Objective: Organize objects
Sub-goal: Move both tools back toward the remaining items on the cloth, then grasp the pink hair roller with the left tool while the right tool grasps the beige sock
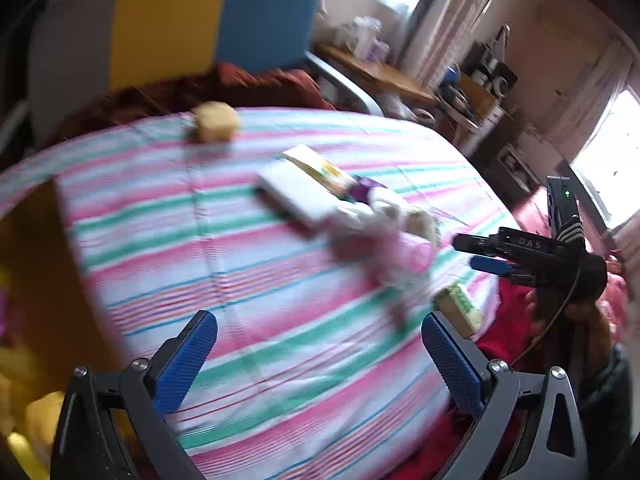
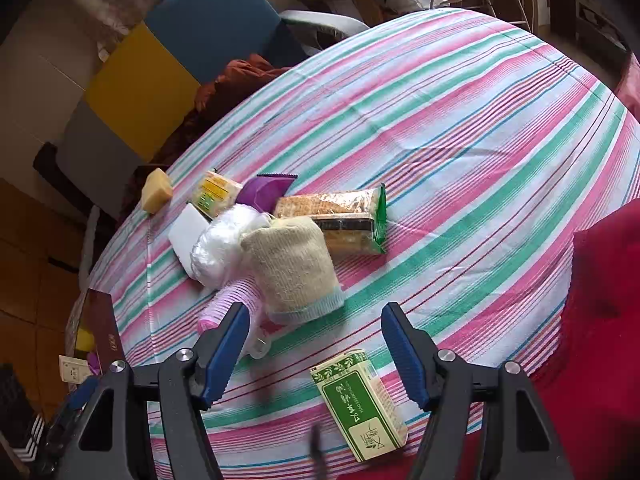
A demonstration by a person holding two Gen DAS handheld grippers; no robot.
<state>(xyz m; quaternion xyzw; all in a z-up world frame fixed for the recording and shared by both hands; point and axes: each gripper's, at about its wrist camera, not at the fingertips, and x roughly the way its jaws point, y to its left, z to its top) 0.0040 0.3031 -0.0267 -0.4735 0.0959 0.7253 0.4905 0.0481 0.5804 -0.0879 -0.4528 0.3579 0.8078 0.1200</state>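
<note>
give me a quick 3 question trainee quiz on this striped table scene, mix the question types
1. True or false: the right tongs are shut on the green soap box.
2. Multiple choice: what lies against the knitted beige cloth on its far side? A) the packaged sponge bar B) a glass bottle C) a metal spoon
3. Fill in: the yellow block sits near the table's ____, apart from the pile.

Key
1. False: the jaws stand open with nothing between them, and the box lies on the striped cloth.
2. A
3. edge
</note>
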